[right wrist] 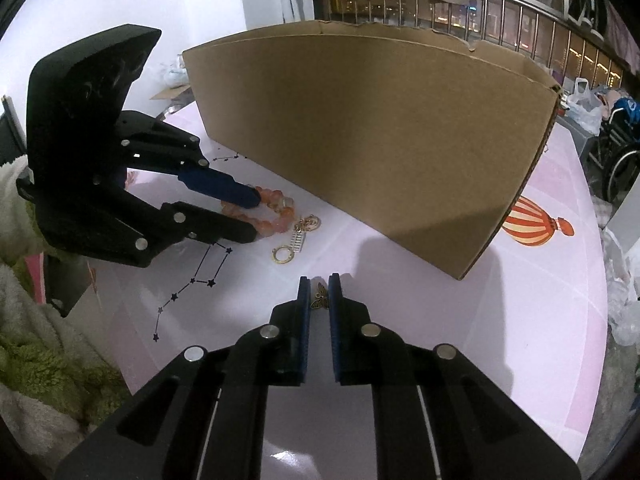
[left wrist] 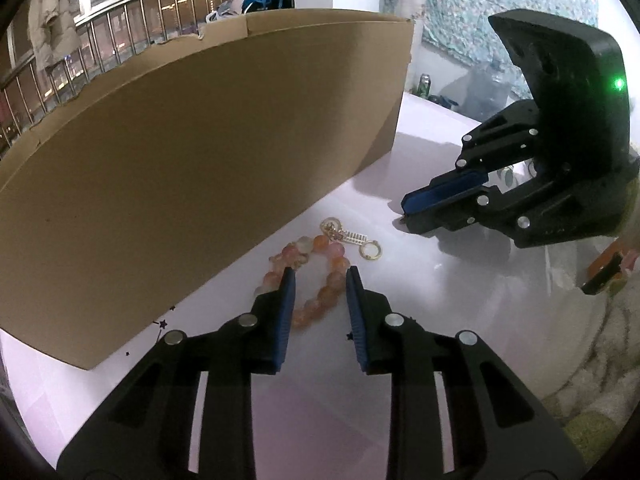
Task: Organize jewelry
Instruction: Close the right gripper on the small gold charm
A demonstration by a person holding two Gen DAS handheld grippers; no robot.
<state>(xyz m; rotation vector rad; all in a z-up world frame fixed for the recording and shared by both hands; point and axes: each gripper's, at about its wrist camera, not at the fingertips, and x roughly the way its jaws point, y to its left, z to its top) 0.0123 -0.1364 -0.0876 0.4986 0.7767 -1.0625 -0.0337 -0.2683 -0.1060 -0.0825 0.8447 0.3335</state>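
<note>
Left gripper (left wrist: 320, 280): its jaws stand apart, down over the bead bracelet (left wrist: 320, 276); one side of the loop lies between the blue pads, not yet pinched.
Right gripper (right wrist: 319, 292): the jaws are narrow, with the small butterfly charm (right wrist: 320, 298) in the gap. I cannot tell whether the pads really press it or only stand around it.
Gold keychain (right wrist: 294, 238): lies on the pink table (right wrist: 520, 320), just beside the bracelet and near the wall of the cardboard box (right wrist: 380, 140).
Risk with the bracelet: if the left pads close on only one or two round beads, I think they may roll out and the loop will fall.
Risk with the keychain: it touches or almost touches the beads, so it may be dragged along when the bracelet is lifted.
Risk with the charm: it is thin and flat; a loose hold may drop it before it passes the high box wall.
Writing: no brand or words can be read; the table shows only a drawn balloon (right wrist: 536, 226) and star lines (right wrist: 192, 284).
</note>
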